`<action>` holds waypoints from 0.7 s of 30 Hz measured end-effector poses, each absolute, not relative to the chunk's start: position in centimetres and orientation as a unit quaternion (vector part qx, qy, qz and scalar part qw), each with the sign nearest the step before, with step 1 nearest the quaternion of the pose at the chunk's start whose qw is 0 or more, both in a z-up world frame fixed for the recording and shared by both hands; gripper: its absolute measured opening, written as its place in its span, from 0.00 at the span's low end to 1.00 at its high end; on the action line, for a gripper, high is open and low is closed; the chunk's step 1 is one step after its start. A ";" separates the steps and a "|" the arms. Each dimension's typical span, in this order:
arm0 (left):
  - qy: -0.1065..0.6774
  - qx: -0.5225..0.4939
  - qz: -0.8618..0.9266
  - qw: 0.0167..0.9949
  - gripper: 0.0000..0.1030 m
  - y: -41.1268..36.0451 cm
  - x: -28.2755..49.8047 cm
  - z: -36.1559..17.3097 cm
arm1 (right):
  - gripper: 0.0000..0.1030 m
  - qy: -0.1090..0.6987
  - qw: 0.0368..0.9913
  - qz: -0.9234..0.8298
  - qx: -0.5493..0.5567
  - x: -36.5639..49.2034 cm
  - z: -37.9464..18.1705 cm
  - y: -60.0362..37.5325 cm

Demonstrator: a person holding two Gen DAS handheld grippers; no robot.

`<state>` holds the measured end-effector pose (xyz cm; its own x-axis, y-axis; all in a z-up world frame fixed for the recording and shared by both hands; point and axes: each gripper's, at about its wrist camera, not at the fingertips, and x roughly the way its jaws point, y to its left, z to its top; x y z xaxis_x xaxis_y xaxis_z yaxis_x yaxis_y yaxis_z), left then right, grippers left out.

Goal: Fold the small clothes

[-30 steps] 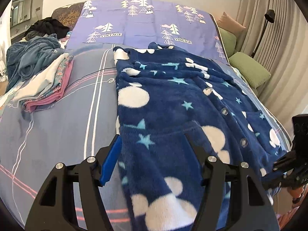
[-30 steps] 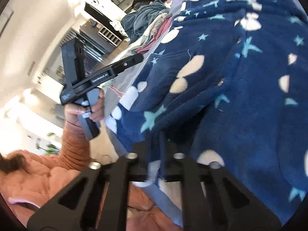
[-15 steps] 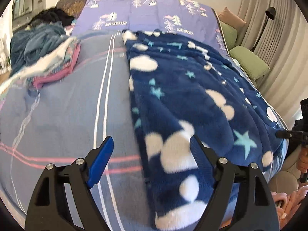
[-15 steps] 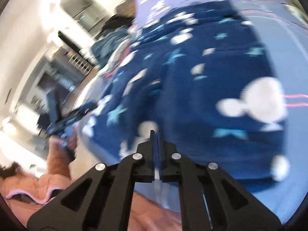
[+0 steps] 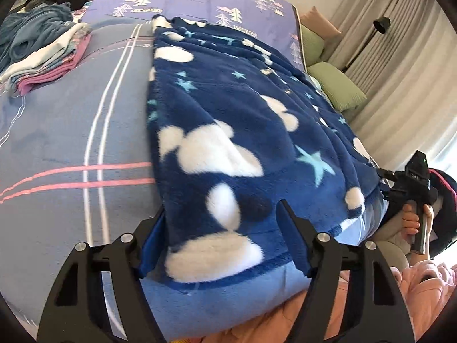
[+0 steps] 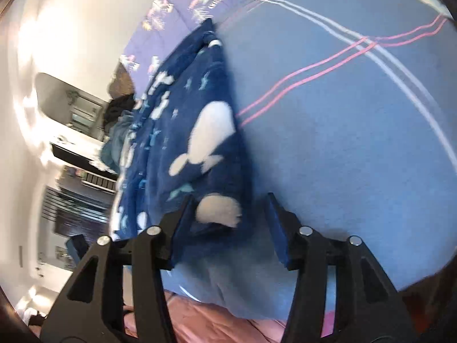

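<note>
A dark blue fleece garment (image 5: 242,108) with white blobs and pale stars lies spread lengthwise on the bed. My left gripper (image 5: 222,211) hangs over the garment's near hem. Its jaws stand wide and are closing, with the hem's left corner between them and neither pad pressing on it. In the right wrist view the garment (image 6: 211,131) runs away along the sheet. My right gripper (image 6: 230,200) is at the near right corner, its jaws opening. The corner lies loose between the blue pads.
The bed has a blue-grey sheet (image 5: 71,120) with pink and white stripes. A stack of folded clothes (image 5: 51,63) and a crumpled blue heap (image 5: 31,28) lie at the far left. Green pillows (image 5: 337,85) and curtains stand to the right. A hand (image 5: 414,217) holds the other tool.
The right gripper swung across to the garment's near right corner, rolled, and went from shut to open. The left gripper came down toward the near hem, and the garment now lies flatter.
</note>
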<state>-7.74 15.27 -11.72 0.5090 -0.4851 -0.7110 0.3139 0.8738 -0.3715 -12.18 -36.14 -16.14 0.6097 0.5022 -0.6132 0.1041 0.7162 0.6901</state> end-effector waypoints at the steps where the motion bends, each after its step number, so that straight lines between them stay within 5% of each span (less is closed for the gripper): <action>1: 0.437 -0.102 -0.234 0.862 0.71 15.2 -7.7 -11.7 | 0.60 0.419 0.818 0.139 0.368 -11.8 -16.3 -36.0; 6: 0.438 -0.145 -0.248 0.852 0.63 14.9 -6.8 -11.9 | 0.61 0.429 0.780 0.182 0.417 -9.7 -17.2 -35.5; 8: 0.435 -0.146 -0.242 0.855 0.50 14.9 -6.9 -11.9 | 0.59 0.431 0.766 0.182 0.441 -9.4 -17.1 -35.7; 12: 0.436 -0.182 -0.235 0.850 0.18 15.9 -6.9 -12.3 | 0.15 0.452 0.742 0.147 0.472 -9.2 -18.3 -36.8; 21: 0.399 -0.095 -0.226 0.884 0.12 14.9 -10.5 -8.8 | 0.11 0.426 0.819 0.120 0.365 -12.5 -14.1 -34.8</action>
<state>-10.52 14.87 -8.78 0.5794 -0.4751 -0.6623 0.3226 0.8799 -0.3489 -12.49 -34.81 -14.11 0.6081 0.5072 -0.6108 0.1155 0.7046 0.7001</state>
